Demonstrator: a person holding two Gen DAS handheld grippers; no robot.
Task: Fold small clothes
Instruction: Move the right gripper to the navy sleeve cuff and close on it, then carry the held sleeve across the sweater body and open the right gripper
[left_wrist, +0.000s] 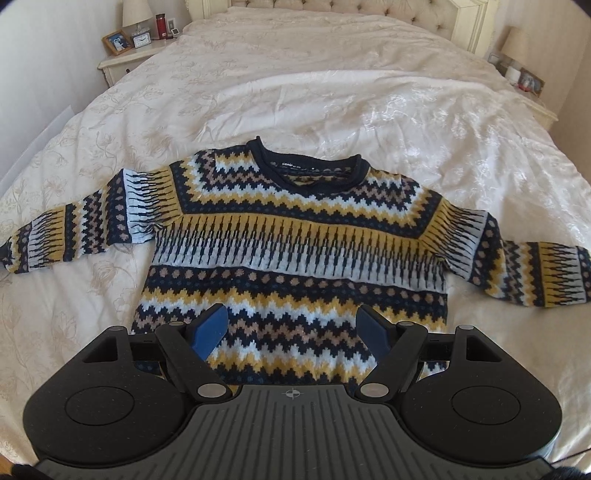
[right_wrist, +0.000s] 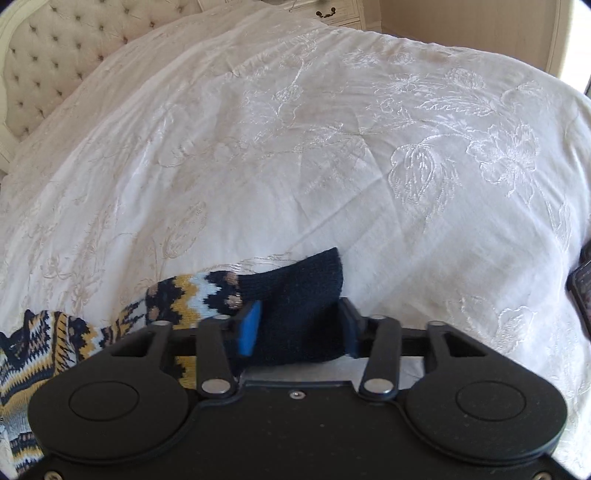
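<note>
Neck label (left_wrist: 287, 163) on sweater (left_wrist: 295, 236) read "Semir". My left claw (left_wrist: 291, 328) wide, empty above hem. My right claw (right_wrist: 301, 325) straddled navy cuff (right_wrist: 303, 295), grip unclear. Bed (left_wrist: 332, 92) underneath.

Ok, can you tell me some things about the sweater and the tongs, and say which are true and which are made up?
1. The sweater lies flat on the bed with both sleeves spread out. True.
2. The left tongs are squeezing the sweater's collar. False: they are open, above the lower part of the sweater.
3. The dark cuff sits between the fingers of the right tongs. True.
4. The sweater is plain red. False: it has navy, yellow and pale blue zigzags.
5. The collar points towards the headboard. True.
</note>
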